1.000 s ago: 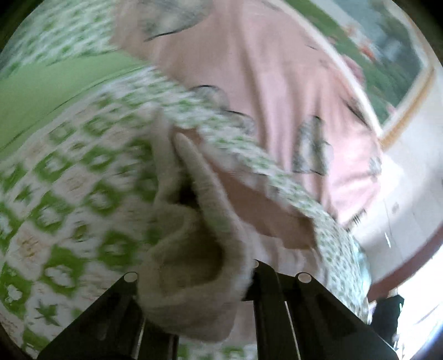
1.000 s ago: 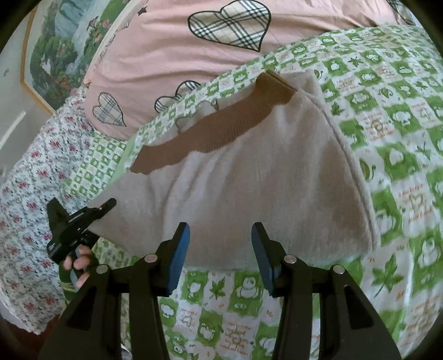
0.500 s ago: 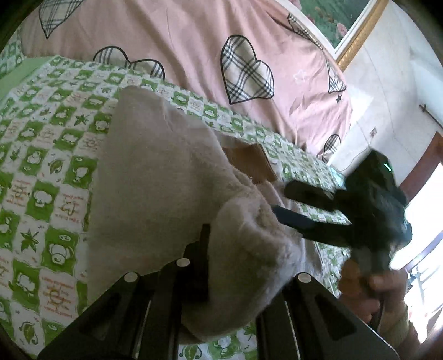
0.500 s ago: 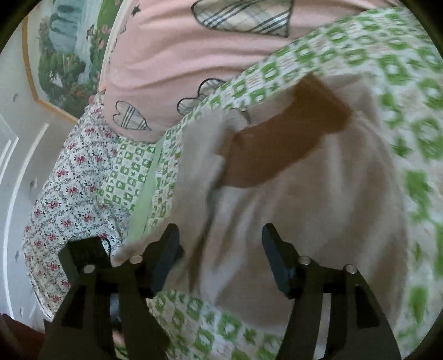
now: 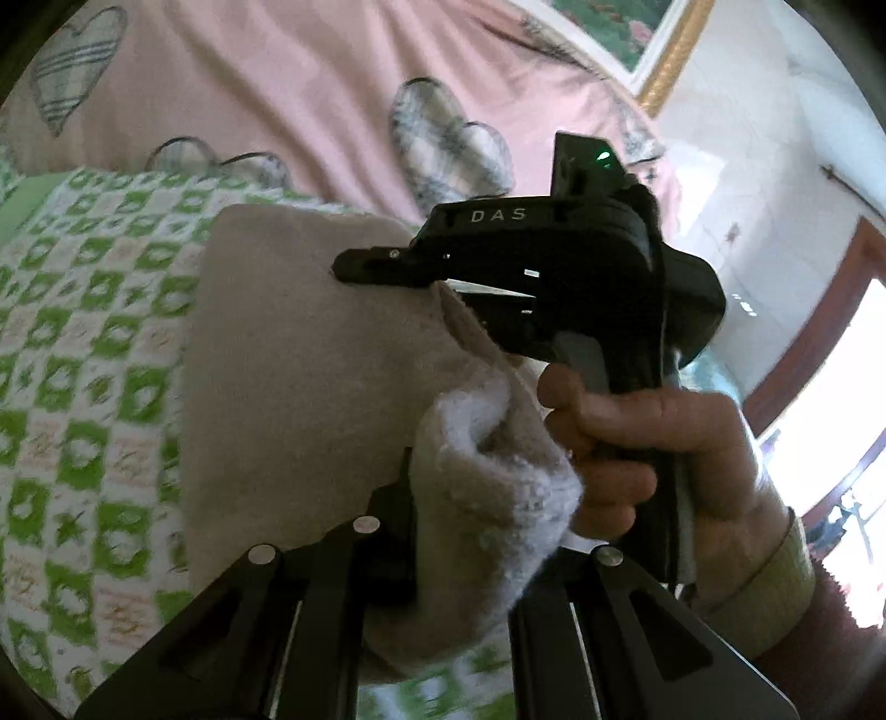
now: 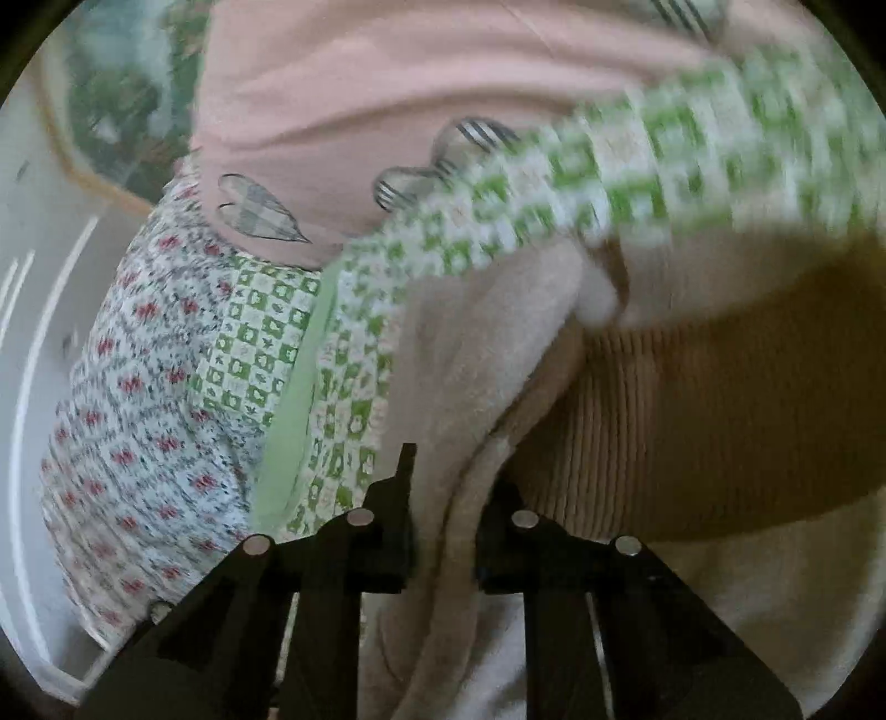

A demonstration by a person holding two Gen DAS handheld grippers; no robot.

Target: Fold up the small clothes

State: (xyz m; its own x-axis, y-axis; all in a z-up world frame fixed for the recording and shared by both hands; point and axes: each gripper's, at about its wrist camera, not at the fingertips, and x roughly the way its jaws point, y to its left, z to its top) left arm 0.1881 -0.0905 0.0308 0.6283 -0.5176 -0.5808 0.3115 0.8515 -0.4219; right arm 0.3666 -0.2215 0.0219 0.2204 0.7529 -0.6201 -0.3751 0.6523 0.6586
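A small beige fleece garment (image 5: 299,376) with a brown ribbed band (image 6: 720,421) lies partly folded on the green-and-white checked bedspread (image 5: 72,343). My left gripper (image 5: 459,559) is shut on a bunched edge of the garment. My right gripper (image 6: 443,531) is shut on another fold of the same garment, next to the ribbed band. In the left wrist view the right gripper (image 5: 437,282) shows from the side, held in a hand, its jaws pinching the cloth just beyond my left fingers. The garment hangs between the two grips.
A pink cover with plaid hearts (image 5: 310,94) lies behind the garment. A floral sheet (image 6: 127,399) drapes the bed's side at left. A framed picture (image 5: 626,33) hangs on the wall, and a doorway (image 5: 825,354) is at right.
My right gripper has closed on the garment's edge; it was open half a second ago. Both grippers have come close together, bringing the held edges toward each other.
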